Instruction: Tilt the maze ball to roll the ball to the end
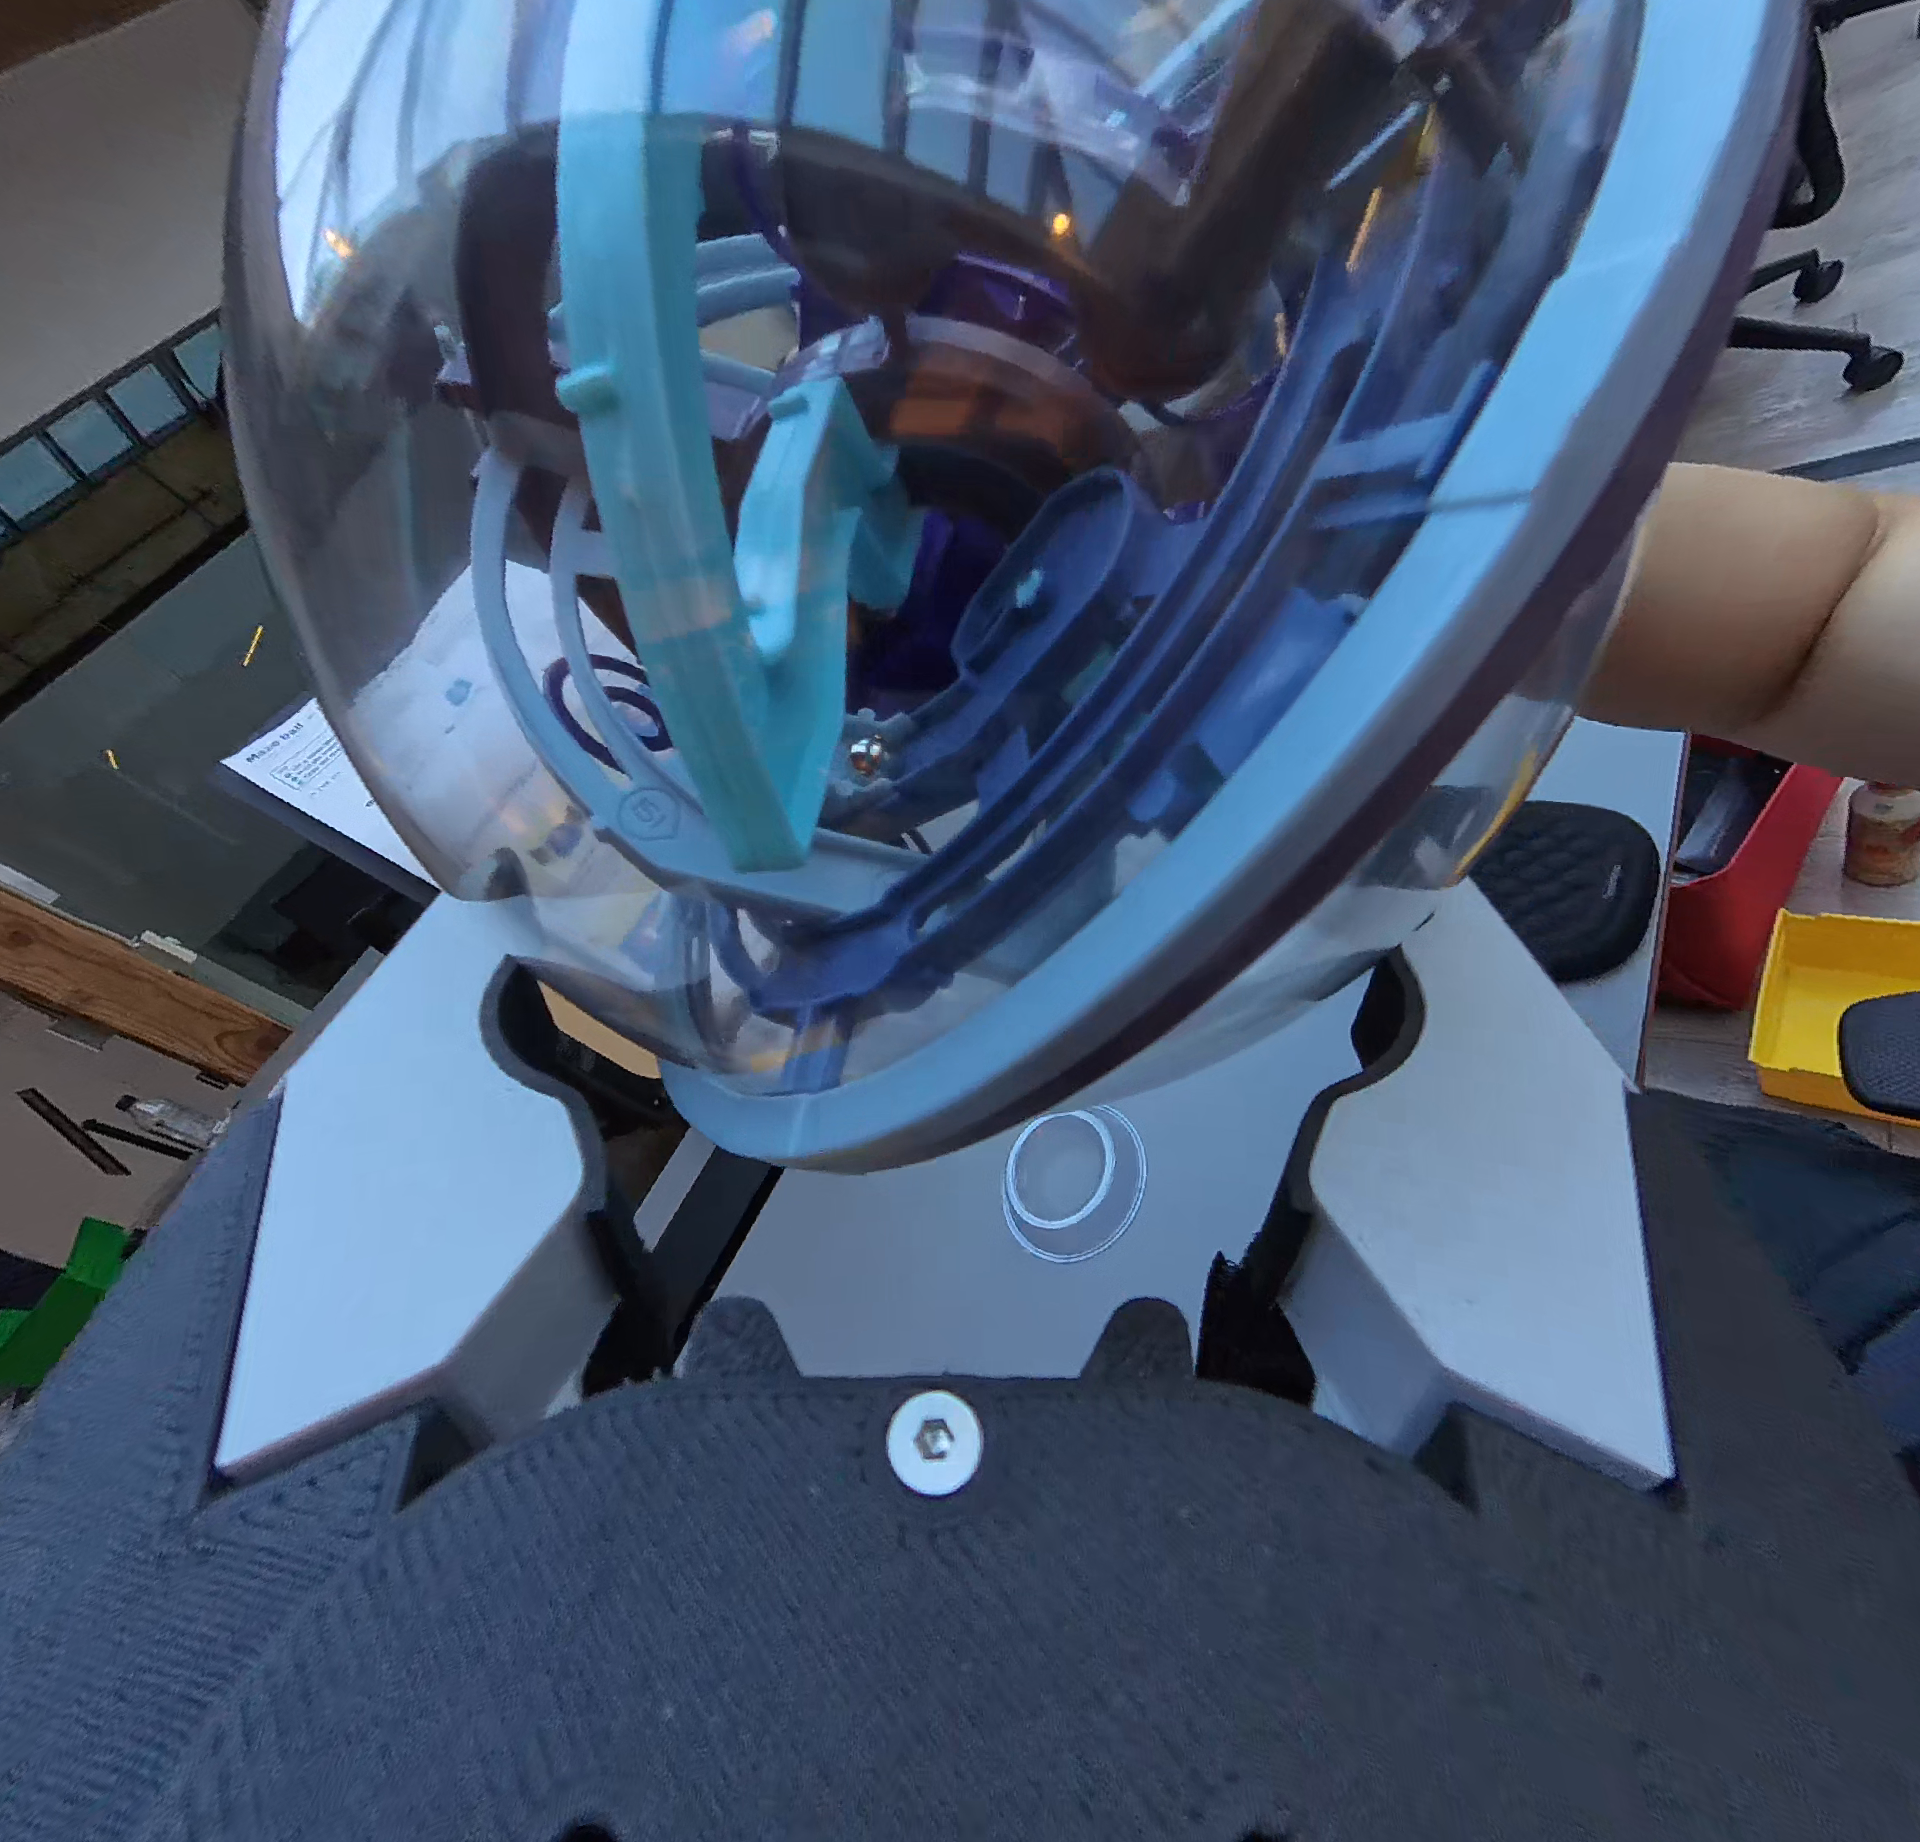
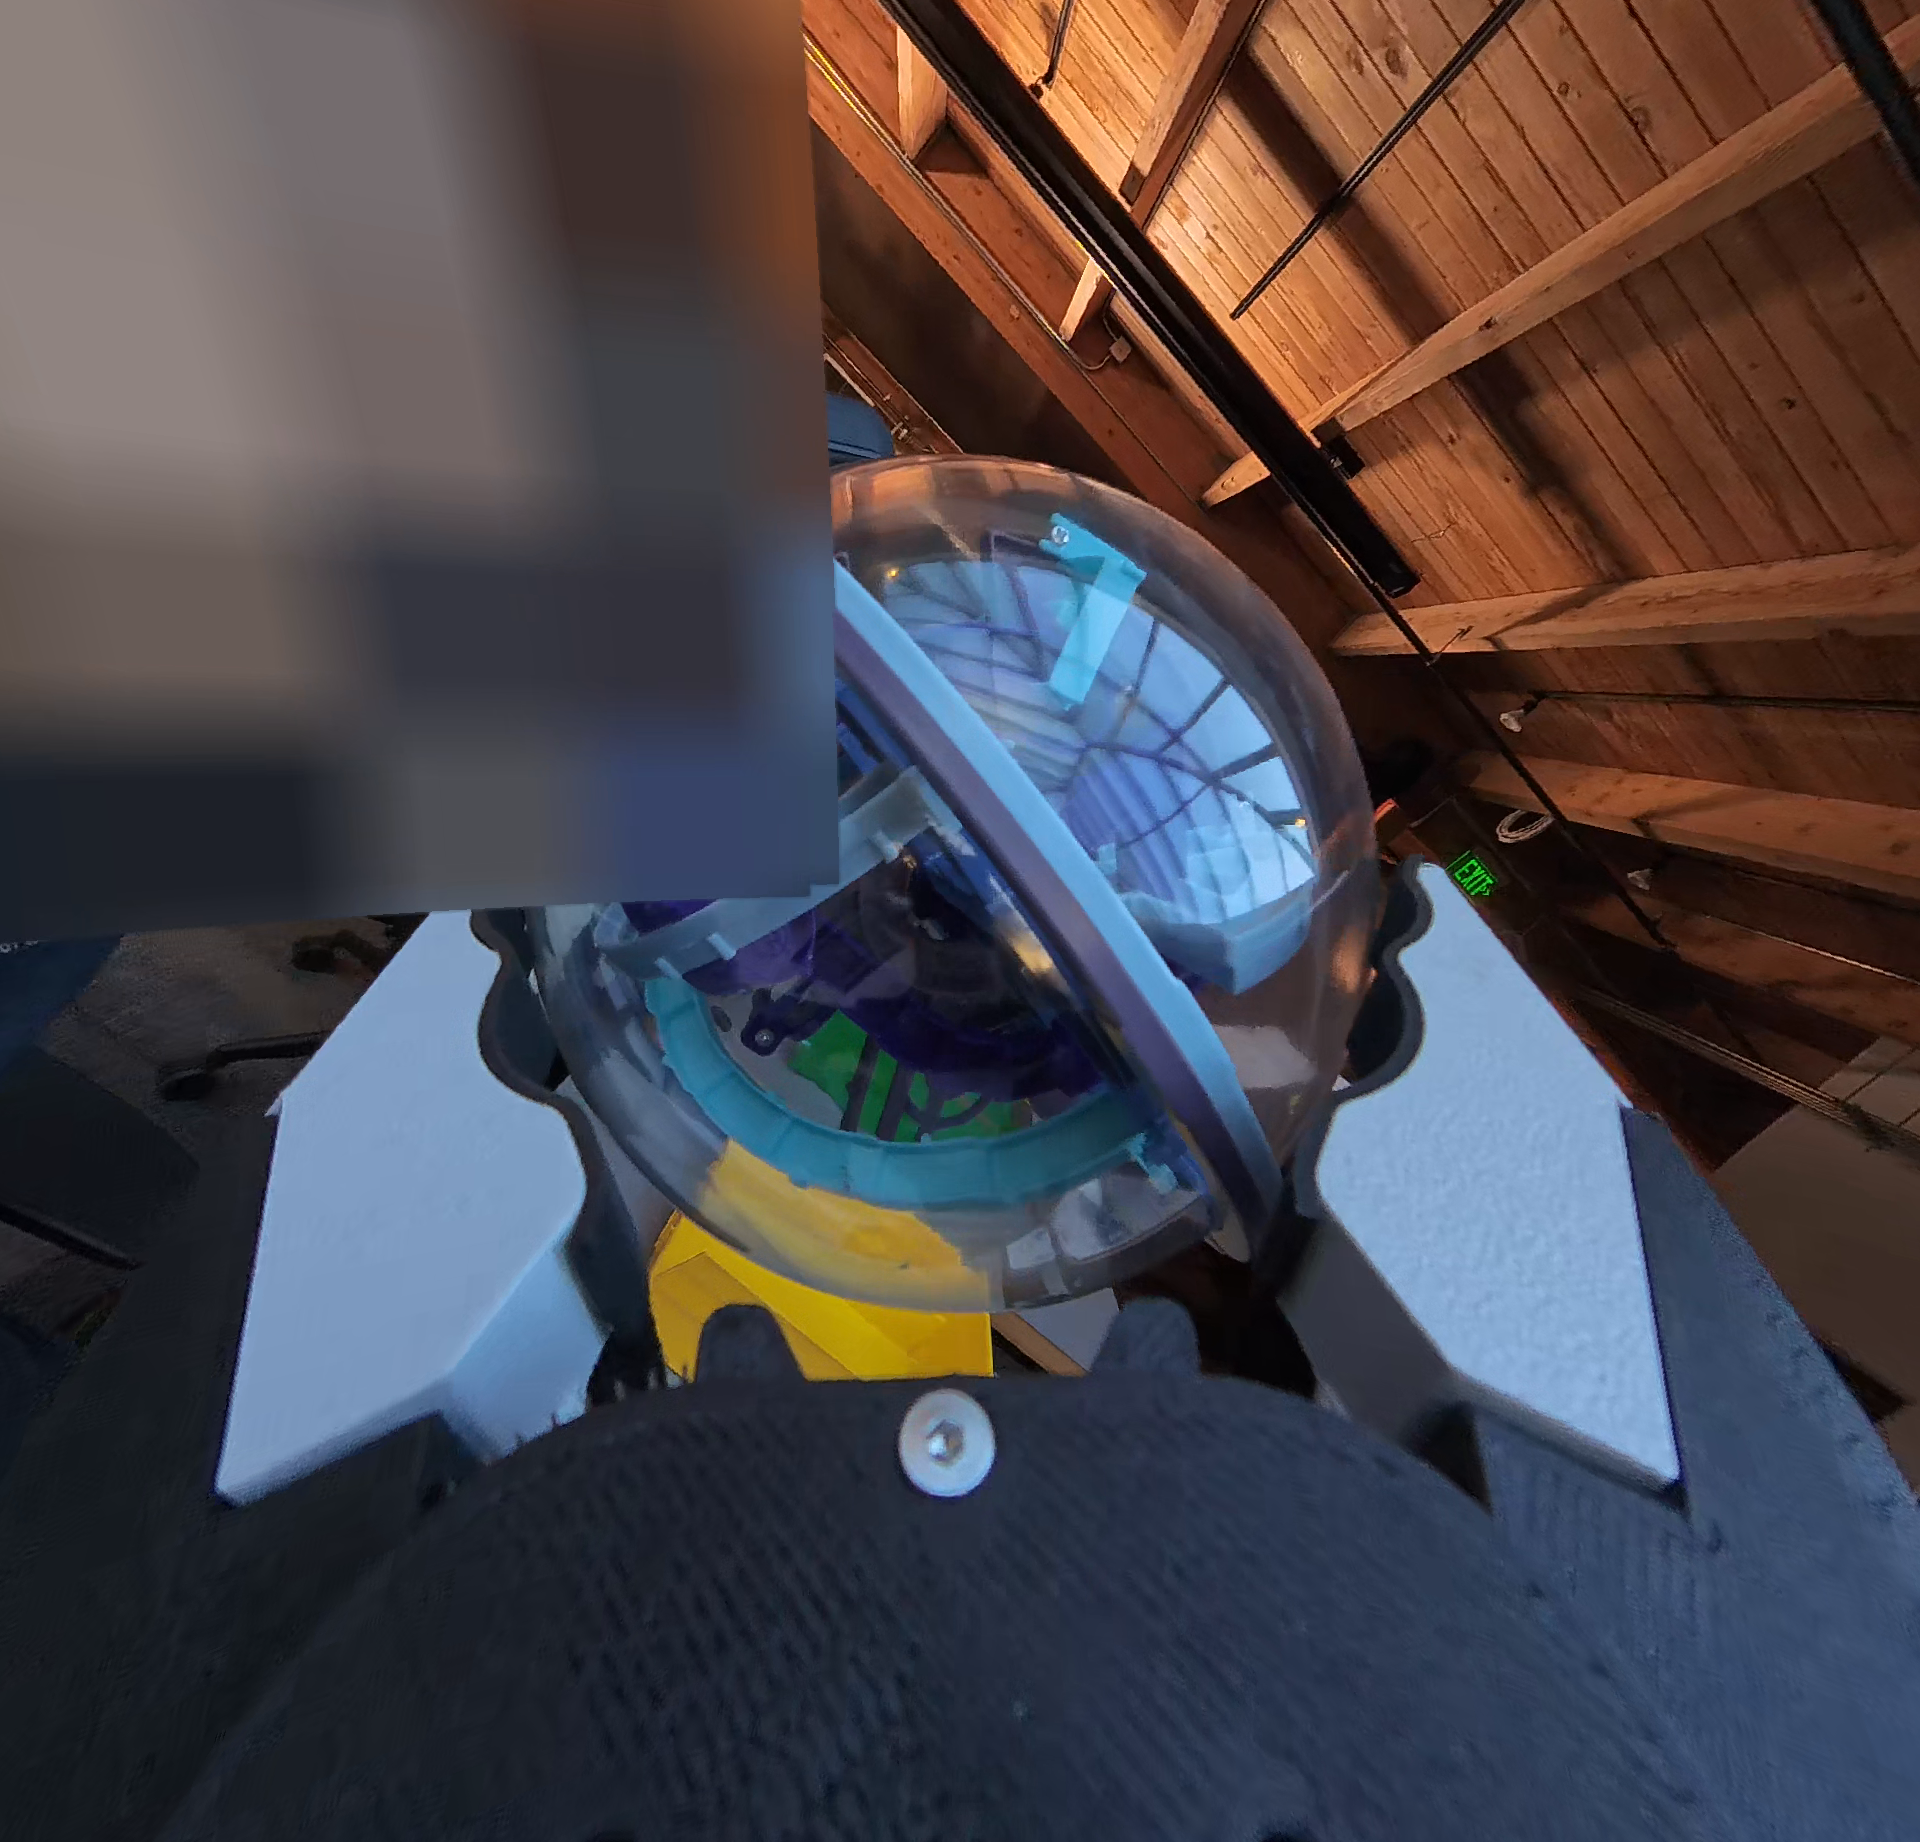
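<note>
Both the left gripper (image 1: 951, 971) and the right gripper (image 2: 940, 1003) pinched the clear plastic maze sphere (image 1: 935, 421) (image 2: 1039, 909), its small steel ball (image 1: 865, 751) resting on a blue track

The maze ball (image 1: 935, 504) fills the gap between the left gripper (image 1: 956, 971)'s fingers, leaving only a thin slot beneath it, above the glossy table (image 1: 894, 1262). To its right a person's forearm (image 1: 1766, 629) blocks the way, with a red bin (image 1: 1745, 888) and a yellow bin (image 1: 1808, 1003) crowding the table edge. In the right wrist view the maze ball (image 2: 1039, 909) likewise spans the right gripper (image 2: 945, 971), with open air above toward the wooden ceiling (image 2: 1507, 286).
</note>
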Demonstrator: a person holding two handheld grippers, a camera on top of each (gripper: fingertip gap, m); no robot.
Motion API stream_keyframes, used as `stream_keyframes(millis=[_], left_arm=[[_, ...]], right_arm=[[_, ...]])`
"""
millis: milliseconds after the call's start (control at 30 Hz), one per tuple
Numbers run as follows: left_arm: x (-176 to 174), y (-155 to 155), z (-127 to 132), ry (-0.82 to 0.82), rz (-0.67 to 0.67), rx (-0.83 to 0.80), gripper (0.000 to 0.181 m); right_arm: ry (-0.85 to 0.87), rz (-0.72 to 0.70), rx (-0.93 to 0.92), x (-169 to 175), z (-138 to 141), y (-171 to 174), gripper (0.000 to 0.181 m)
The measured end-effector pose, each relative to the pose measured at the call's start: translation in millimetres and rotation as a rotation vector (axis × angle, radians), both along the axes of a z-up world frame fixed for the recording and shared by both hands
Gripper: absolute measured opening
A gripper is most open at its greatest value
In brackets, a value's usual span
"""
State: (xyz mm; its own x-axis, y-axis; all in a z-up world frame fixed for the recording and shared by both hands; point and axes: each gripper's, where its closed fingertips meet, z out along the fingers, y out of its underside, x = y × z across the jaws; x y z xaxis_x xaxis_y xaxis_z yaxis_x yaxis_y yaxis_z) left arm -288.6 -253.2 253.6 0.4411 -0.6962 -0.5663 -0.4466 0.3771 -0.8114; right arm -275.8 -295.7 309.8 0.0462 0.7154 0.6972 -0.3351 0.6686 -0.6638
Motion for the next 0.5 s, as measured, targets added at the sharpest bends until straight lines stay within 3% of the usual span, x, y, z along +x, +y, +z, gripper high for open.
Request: stream_keyframes(millis=[300,500], left_arm=[[-5,3,-48,0.082,0.010,0.043,0.156],[-8,8,-68,0.116,0.008,0.025,0.155]], right_arm=[[0.028,-0.043,0.038,-2,-53,3,0.157],[0.048,-0.057,0.015,-3,-73,10,0.157]])
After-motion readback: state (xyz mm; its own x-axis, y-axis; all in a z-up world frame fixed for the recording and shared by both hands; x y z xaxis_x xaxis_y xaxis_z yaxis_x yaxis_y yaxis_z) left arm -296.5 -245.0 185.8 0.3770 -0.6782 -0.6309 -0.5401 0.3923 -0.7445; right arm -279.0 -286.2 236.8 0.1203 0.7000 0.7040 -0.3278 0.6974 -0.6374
